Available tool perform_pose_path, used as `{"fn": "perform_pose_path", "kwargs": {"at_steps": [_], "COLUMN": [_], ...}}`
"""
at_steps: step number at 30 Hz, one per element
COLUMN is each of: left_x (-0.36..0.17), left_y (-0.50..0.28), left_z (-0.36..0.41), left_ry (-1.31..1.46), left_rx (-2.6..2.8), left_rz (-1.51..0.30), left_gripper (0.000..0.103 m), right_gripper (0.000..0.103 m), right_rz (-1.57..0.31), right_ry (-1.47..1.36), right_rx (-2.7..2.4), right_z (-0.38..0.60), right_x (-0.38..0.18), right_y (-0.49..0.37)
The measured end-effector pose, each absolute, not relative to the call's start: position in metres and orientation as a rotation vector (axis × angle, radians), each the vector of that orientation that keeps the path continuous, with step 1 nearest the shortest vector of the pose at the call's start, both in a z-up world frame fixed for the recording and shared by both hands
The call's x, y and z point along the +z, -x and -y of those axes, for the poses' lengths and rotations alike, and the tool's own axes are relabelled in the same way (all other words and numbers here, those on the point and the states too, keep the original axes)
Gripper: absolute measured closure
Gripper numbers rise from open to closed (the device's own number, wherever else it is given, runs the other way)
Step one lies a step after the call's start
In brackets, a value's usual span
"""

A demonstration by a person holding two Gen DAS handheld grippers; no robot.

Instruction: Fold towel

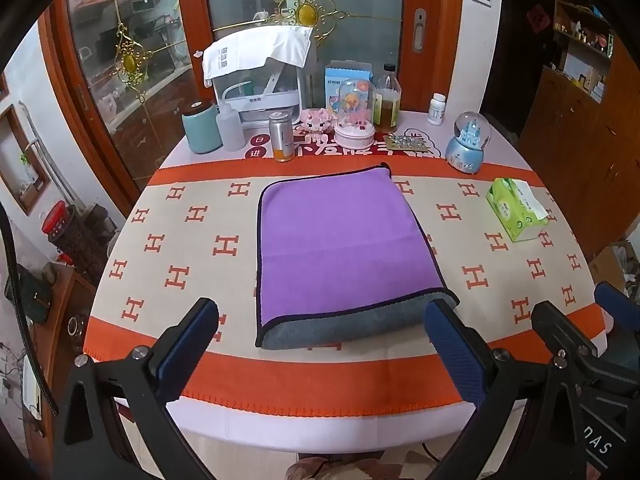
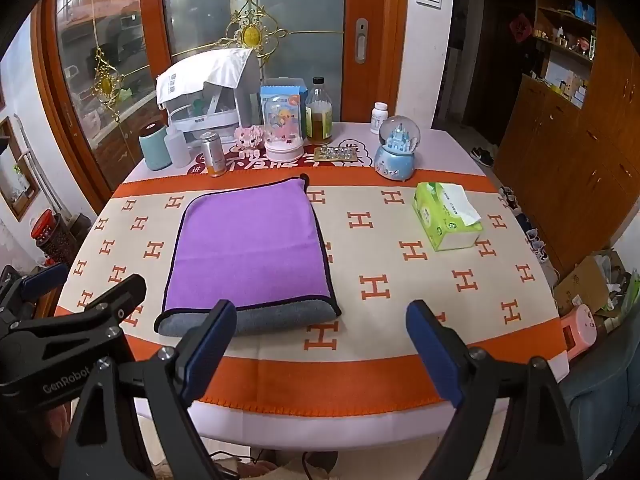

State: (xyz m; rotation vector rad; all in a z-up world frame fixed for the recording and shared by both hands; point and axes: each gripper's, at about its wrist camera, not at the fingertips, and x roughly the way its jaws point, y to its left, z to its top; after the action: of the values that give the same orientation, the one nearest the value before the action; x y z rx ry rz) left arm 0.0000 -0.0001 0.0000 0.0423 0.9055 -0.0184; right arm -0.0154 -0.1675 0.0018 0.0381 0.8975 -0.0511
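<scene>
A purple towel (image 1: 340, 240) with a dark hem and grey underside lies folded on the patterned tablecloth (image 1: 192, 248); its grey fold faces the near edge. It also shows in the right wrist view (image 2: 248, 248). My left gripper (image 1: 320, 344) is open and empty, hovering over the table's near edge just short of the towel. My right gripper (image 2: 316, 344) is open and empty, near the towel's right front corner. The right gripper shows at the right edge of the left wrist view (image 1: 580, 328), the left gripper at the left edge of the right wrist view (image 2: 72, 300).
A green tissue pack (image 2: 446, 216) lies right of the towel. Along the far edge stand a blue snow globe (image 2: 397, 148), a bottle (image 2: 319, 110), a pink dome (image 2: 284, 128), a can (image 2: 213, 154), a teal canister (image 2: 154, 146) and a white rack (image 2: 208, 92).
</scene>
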Motion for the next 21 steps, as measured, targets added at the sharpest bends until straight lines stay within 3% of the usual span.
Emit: {"fn": "perform_pose_path", "kwargs": {"at_steps": [21], "left_x": [-0.007], "left_y": [-0.003], "left_z": [-0.002], "left_ry": [-0.044], "left_rx": [-0.033], "left_rz": [-0.924], "left_gripper": [0.001], "right_gripper": [0.015], "right_rz": [-0.907], "right_ry": [-0.036], "right_rx": [-0.059], "right_z": [0.161], "right_x": [-0.010], "right_y": [0.018]}}
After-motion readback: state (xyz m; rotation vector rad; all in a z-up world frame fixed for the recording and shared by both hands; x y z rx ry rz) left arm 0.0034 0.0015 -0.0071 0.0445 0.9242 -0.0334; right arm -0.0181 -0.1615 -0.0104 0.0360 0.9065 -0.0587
